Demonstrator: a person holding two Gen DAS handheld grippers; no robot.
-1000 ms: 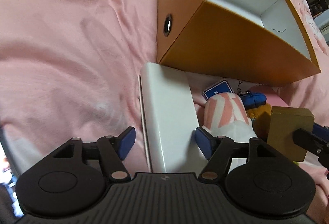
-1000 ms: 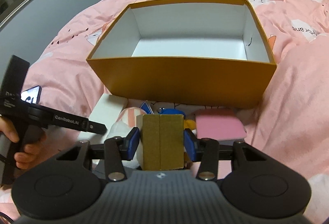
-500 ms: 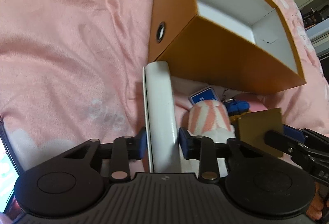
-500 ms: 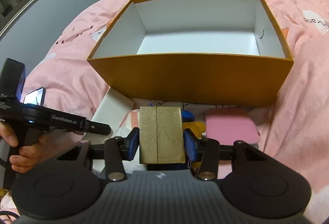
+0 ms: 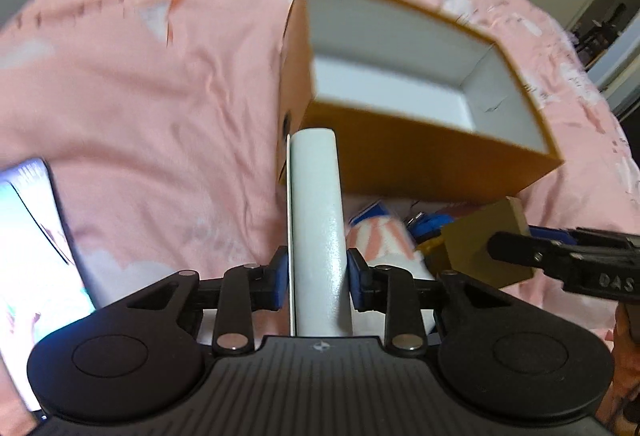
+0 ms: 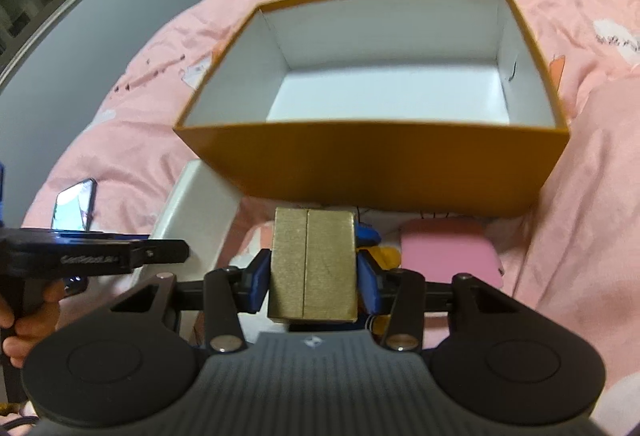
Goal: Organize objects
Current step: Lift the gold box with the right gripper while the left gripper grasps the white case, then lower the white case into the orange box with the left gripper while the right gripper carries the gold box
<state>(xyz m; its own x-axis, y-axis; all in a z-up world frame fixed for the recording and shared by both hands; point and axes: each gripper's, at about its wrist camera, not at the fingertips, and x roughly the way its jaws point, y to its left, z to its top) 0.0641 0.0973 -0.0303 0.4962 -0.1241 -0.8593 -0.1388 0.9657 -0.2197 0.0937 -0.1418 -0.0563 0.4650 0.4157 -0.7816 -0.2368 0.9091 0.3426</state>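
Observation:
An open orange box (image 6: 372, 168) with a white inside stands on the pink bed; it also shows in the left wrist view (image 5: 420, 152). My left gripper (image 5: 318, 276) is shut on a white flat box (image 5: 316, 220) and holds it on edge, lifted, in front of the orange box's near corner. My right gripper (image 6: 312, 278) is shut on a gold box (image 6: 312, 264) and holds it raised before the orange box's front wall. The white box (image 6: 196, 204) and the gold box (image 5: 484, 240) each show in the other view.
Between the grippers lie a pink-and-white striped soft item (image 5: 380, 240), a blue item (image 5: 428, 224), a yellow item (image 6: 390, 256) and a pink pad (image 6: 448, 256). A phone (image 6: 74, 204) lies on the pink bedcover (image 5: 140, 96) at the left.
My left gripper closed on the white box, turned it on edge and lifted it. My right gripper raised the gold box toward the orange box.

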